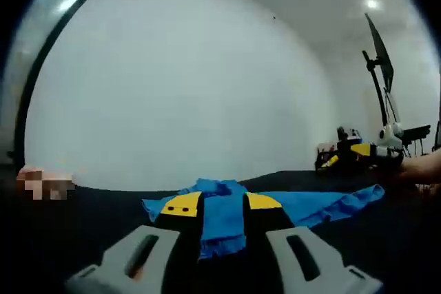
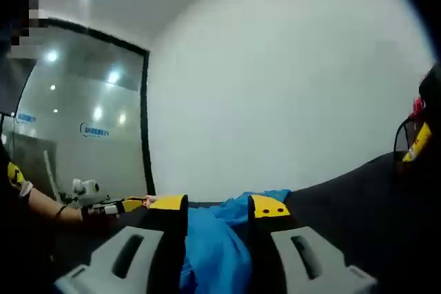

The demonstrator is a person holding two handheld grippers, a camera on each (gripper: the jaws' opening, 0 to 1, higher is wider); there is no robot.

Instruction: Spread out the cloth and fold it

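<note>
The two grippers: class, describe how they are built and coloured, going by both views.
The left gripper and the right gripper look alike: two black jaws each, with yellow tips bearing small dark dots, rising from pale grey bases with slot-shaped openings. No cables or sleeves can be made out on either.

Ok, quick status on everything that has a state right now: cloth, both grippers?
Blue cloth: bunched on the dark table, not yet spread flat or folded.
Left gripper: shut on the blue cloth.
Right gripper: jaws either side of the blue cloth; grip unclear.
</note>
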